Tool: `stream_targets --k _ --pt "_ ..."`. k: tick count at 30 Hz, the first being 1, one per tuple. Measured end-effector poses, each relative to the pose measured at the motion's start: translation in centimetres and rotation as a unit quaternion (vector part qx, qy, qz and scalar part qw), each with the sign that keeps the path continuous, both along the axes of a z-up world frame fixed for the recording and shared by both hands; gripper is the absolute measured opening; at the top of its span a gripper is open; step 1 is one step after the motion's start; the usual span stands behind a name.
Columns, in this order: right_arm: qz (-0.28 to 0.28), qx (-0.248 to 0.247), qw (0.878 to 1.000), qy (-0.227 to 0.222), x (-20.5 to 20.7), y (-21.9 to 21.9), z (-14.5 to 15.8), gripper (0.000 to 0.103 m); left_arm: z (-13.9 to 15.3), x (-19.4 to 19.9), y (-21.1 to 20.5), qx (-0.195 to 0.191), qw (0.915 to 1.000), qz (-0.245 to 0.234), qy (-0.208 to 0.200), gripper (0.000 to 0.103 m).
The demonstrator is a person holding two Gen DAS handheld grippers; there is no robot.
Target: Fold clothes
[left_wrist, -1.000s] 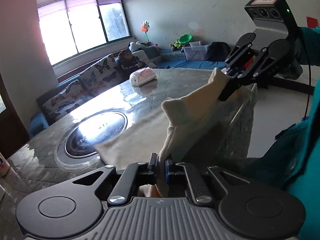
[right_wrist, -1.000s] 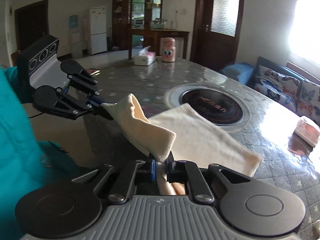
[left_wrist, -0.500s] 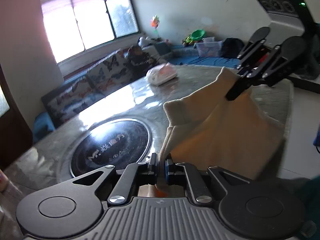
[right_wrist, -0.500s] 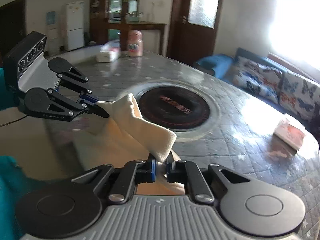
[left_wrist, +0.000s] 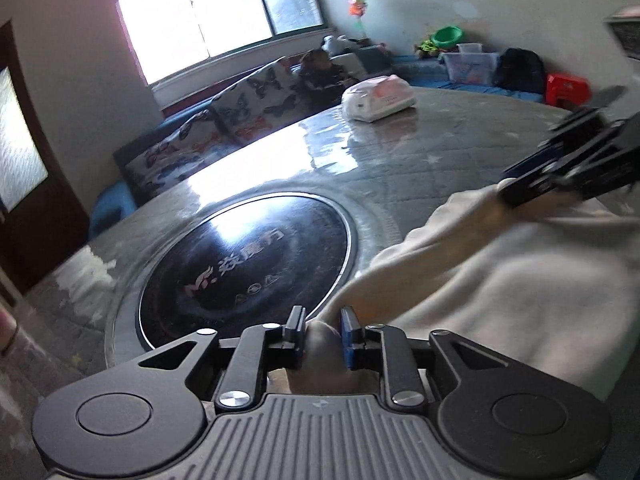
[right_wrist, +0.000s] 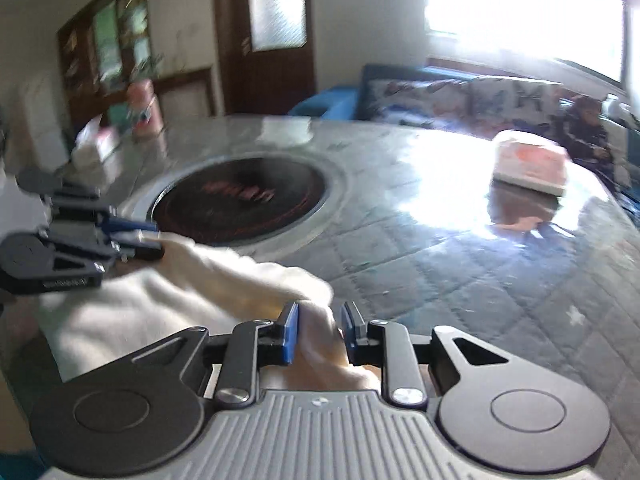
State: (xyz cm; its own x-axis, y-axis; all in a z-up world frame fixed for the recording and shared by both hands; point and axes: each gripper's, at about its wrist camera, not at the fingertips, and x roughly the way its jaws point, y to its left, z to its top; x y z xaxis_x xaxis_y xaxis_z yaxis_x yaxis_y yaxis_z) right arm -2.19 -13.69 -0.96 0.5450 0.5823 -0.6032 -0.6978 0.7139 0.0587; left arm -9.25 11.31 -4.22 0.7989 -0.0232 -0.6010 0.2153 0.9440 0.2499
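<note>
A cream cloth lies folded over on the grey quilted round table, close to the black round insert. My left gripper stands open, its jaws parted around a bunched corner of the cloth. In the right wrist view the cloth spreads to the left, and my right gripper is open too, with a fold of it loose between the fingers. Each gripper shows in the other's view, blurred: the right gripper and the left gripper, both at the cloth's far edge.
A white and pink tissue pack lies on the far side of the table, seen again as the tissue pack. A pink bottle and a box stand at the table's other side. A butterfly-print sofa runs behind the table.
Both grippers carried the cloth's edge forward and down over the table, folding it onto itself. Their jaws, clamped tight on the cloth before, now stand apart.
</note>
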Motion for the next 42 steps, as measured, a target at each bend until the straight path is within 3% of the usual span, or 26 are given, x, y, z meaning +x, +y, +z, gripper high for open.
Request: stream_targets --k 4,9,15,21,24,32,42 --pt "0.012 -0.001 1.0 -0.025 -2.4 -1.8 1.3 0.021 0.8 -0.1 0.0 -0.019 0.9997 0.015 -0.005 0.025" --pt "0.023 -0.012 1.0 0.007 -3.0 -3.0 0.3 0.017 2.2 -0.5 -0.2 -0.051 0.9981 0.032 -0.013 0.025" --pt "-0.036 0.002 0.999 0.03 -1.0 -4.2 -0.5 0.014 4.0 -0.9 -0.5 -0.089 0.9944 0.052 -0.022 0.024" --pt "0.008 0.011 1.0 0.012 -0.5 -1.9 0.6 0.014 2.9 -1.0 -3.0 -0.122 0.9923 0.012 0.015 0.024" --pt "0.025 -0.003 1.0 0.013 -0.1 -0.1 -0.1 0.014 2.0 -0.1 -3.5 -0.117 0.9928 0.006 0.027 0.024" --pt "-0.003 -0.017 1.0 0.016 1.8 0.5 -0.8 0.013 1.0 2.4 -1.5 -0.15 0.9868 0.045 0.041 0.024" --pt "0.047 -0.035 0.998 -0.002 -0.6 2.3 -0.8 0.013 0.9 2.9 -1.6 -0.149 0.9866 0.055 0.037 0.025"
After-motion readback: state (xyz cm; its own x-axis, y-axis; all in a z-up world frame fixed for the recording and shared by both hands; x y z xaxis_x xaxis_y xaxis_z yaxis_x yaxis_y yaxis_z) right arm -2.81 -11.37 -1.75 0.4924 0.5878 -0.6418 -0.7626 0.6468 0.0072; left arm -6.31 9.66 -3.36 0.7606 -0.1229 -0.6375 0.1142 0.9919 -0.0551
